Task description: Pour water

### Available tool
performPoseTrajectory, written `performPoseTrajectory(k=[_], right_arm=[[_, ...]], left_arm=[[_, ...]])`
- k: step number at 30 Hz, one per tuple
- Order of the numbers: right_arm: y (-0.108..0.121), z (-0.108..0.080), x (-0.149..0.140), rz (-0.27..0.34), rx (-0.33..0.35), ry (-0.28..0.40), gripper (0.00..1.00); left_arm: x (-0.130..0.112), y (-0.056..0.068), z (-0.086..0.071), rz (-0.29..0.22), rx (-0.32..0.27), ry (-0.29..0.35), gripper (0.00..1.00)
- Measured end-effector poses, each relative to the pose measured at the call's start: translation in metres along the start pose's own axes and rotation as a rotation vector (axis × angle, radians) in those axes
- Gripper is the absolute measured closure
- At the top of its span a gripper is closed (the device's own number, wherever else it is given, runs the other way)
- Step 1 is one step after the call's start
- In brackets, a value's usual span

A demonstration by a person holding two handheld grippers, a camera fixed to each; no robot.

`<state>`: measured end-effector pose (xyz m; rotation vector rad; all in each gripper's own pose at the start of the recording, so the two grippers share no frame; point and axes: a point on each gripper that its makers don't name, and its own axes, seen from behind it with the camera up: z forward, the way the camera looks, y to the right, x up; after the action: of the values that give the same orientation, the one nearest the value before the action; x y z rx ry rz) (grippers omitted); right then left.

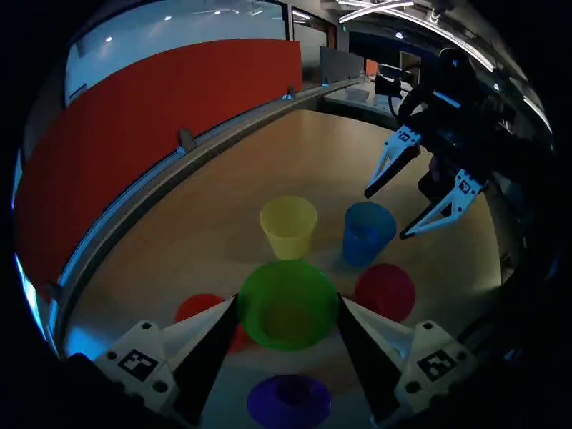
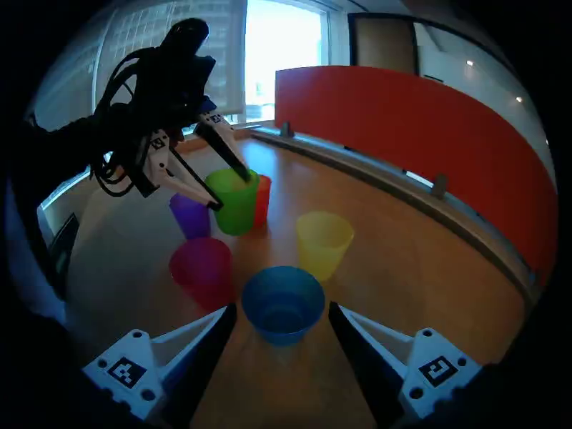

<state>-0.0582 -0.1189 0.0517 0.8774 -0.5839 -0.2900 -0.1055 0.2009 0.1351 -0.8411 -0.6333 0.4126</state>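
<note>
Green cup (image 1: 288, 314) is the one I judge to be the pouring vessel. It sits between the fingers of my left gripper (image 1: 286, 299), near the middle of the wooden table (image 1: 300, 157), with both fingers pressed against its sides just below the rim. From the right gripper view it looks upright, level with the cups beside it, and I cannot tell whether it has left the tabletop. Its inside is too dim for me to say whether it holds anything. My right gripper (image 2: 280, 307) is spread, with the blue cup (image 2: 282, 304) standing upright between its fingers and a sliver of gap on each side, so that cup is framed but not gripped. A yellow cup (image 1: 288, 225) stands just beside the blue one, a red cup (image 1: 386, 289) and an orange-red cup (image 1: 196, 307) flank the green one, and a purple cup (image 1: 289, 400) sits nearest to me. By my reading the task is at its start: one cup is grasped and the receiver is not yet secured. The lift, the tilt and the pour itself are all left to do.
</note>
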Motion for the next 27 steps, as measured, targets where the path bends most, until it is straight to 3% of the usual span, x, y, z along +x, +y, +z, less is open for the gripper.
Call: performPoseTrajectory(k=[14, 27], right_arm=[[0.001, 0.026, -0.010, -0.022, 0.007, -0.025, 0.00], [0.006, 0.039, -0.013, -0.044, -0.009, -0.022, 0.03]], left_arm=[[0.014, -0.002, -0.024, -0.049, 0.029, 0.103, 0.09], [0.018, -0.003, -0.037, -0.073, 0.049, 0.151, 0.09]])
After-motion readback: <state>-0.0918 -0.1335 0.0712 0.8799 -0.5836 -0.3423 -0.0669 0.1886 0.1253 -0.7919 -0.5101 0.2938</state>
